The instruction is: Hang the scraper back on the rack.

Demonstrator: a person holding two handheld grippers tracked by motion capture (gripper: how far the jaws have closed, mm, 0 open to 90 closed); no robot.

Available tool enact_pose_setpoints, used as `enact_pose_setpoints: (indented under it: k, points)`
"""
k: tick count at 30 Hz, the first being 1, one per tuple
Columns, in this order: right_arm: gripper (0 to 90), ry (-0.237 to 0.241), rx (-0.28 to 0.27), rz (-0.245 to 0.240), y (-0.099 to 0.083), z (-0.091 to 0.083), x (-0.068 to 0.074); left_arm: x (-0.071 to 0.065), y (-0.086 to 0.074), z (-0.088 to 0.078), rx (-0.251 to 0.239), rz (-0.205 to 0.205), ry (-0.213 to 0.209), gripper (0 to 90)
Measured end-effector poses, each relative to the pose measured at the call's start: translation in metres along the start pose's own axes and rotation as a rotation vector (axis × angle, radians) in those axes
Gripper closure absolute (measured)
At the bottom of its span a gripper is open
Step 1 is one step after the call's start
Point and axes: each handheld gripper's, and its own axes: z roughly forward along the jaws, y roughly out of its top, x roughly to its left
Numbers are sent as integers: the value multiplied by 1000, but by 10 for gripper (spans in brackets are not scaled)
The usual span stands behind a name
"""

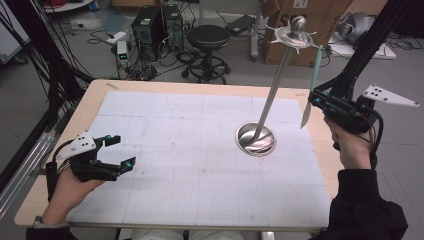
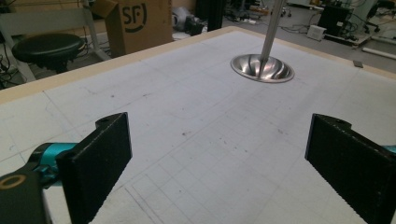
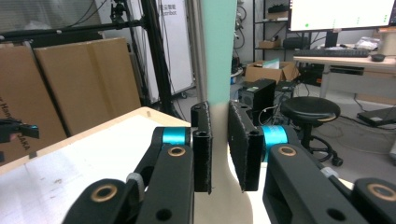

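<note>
A knife (image 1: 315, 67) with a teal handle and a white blade hangs point down over the table's right edge. My right gripper (image 1: 313, 97) is shut on it where handle meets blade. In the right gripper view the knife (image 3: 217, 51) stands upright between the two pads of that gripper (image 3: 218, 112). A steel stand has a round dished base (image 1: 255, 140) on the mat and a leaning pole (image 1: 274, 90) with a ball top. My left gripper (image 1: 123, 151) rests at the near left, open and holding nothing. The left gripper (image 2: 219, 121) looks across the mat toward the stand's base (image 2: 262, 68).
A white gridded mat (image 1: 190, 165) covers the wooden table. Behind the table are a black stool (image 1: 208, 37), computer towers (image 1: 150, 25) and cardboard boxes (image 1: 310, 15). A black frame strut (image 1: 370, 45) rises just behind my right hand.
</note>
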Motion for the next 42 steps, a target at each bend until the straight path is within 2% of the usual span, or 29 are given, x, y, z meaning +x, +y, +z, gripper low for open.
enact_pose_setpoints:
  k: [2, 4, 6, 10, 13, 16, 19, 22, 23, 26, 29, 31, 34, 39, 42]
  points:
    - [710, -4, -9, 11, 0, 1, 2, 0, 0, 0, -2, 0, -2, 77]
    - [674, -16, -10, 16, 1, 2, 5, 2, 0, 0, -1, -3, -2, 76]
    - [623, -46, -6, -9, 2, 2, 7, 3, -1, 0, -3, -8, -1, 76]
    - [507, -72, -8, -7, -1, -1, 11, 5, 0, 1, -10, -10, -3, 76]
    - [387, -74, -6, -9, -5, -3, 16, 5, 2, 3, -16, -11, -8, 76]
    - [281, -66, -6, -35, -11, -3, 23, 5, 3, 5, -15, -12, -13, 76]
    - [191, -42, 20, -52, -17, -1, 30, 4, 4, 7, -13, -9, -17, 76]
    - [175, 24, 60, -69, -23, 1, 37, 4, 5, 8, -13, -4, -21, 76]
    - [156, 33, 70, -77, -25, 1, 39, 3, 5, 9, -16, -5, -21, 76]
    - [150, 58, 68, -90, -31, 1, 47, 3, 7, 9, -25, -4, -30, 77]
    - [148, 80, 59, -78, -36, -1, 53, 2, 9, 10, -50, 3, -35, 77]
    - [147, 86, 64, -80, -41, 0, 56, 3, 10, 10, -65, -3, -40, 76]
    - [147, 98, 90, -57, -51, 2, 60, 3, 11, 12, -81, -5, -46, 76]
    - [147, 90, 110, -69, -72, 5, 68, 3, 12, 16, -81, -6, -65, 76]
    - [147, 97, 119, -82, -88, 11, 72, 7, 12, 15, -85, -15, -59, 76]
